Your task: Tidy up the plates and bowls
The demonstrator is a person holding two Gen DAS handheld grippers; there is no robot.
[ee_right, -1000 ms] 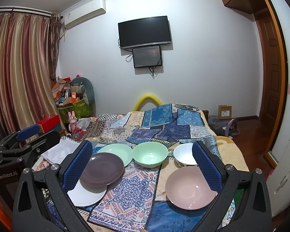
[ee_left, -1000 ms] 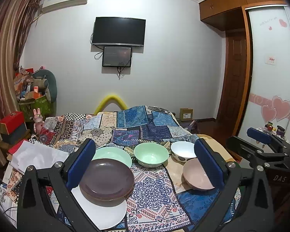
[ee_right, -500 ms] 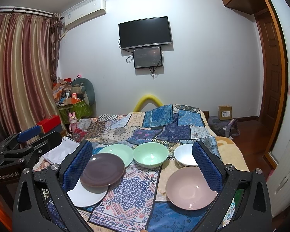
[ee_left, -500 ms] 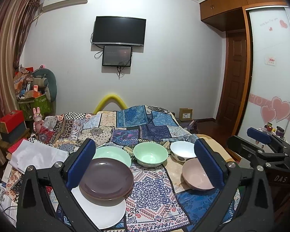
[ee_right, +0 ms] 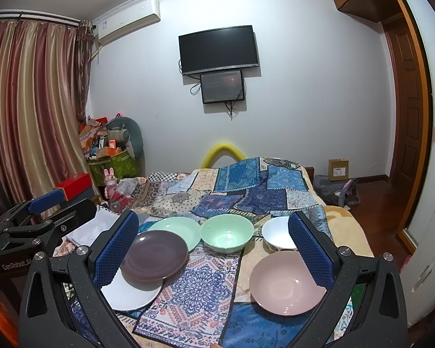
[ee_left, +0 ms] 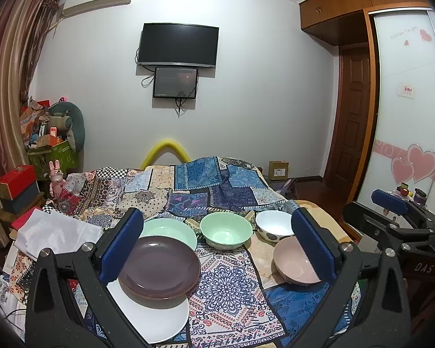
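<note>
crockery is sitting on a patchwork cloth (ee_left: 232, 298) spread over the bed, w/ both grippers hanging above the near edge. left gripper (ee_left: 217, 246) is gaping wide, nothing btwn its blue pads; right gripper (ee_right: 214, 249) is doing the same, jaws well apart & empty. purple plate (ee_left: 159, 269) is resting on top of a white plate (ee_left: 159, 322), overlapping it on the left side. green plate (ee_left: 174, 229) is lying just behind the purple one, touching or nearly. green bowl (ee_left: 226, 233) is standing upright in the middle, w/ a white bowl (ee_left: 272, 226) to its right. pink bowl (ee_right: 287, 282) is sitting nearest on the right, apart from the others. tv (ee_right: 219, 49) is hanging on the far wall.
</note>
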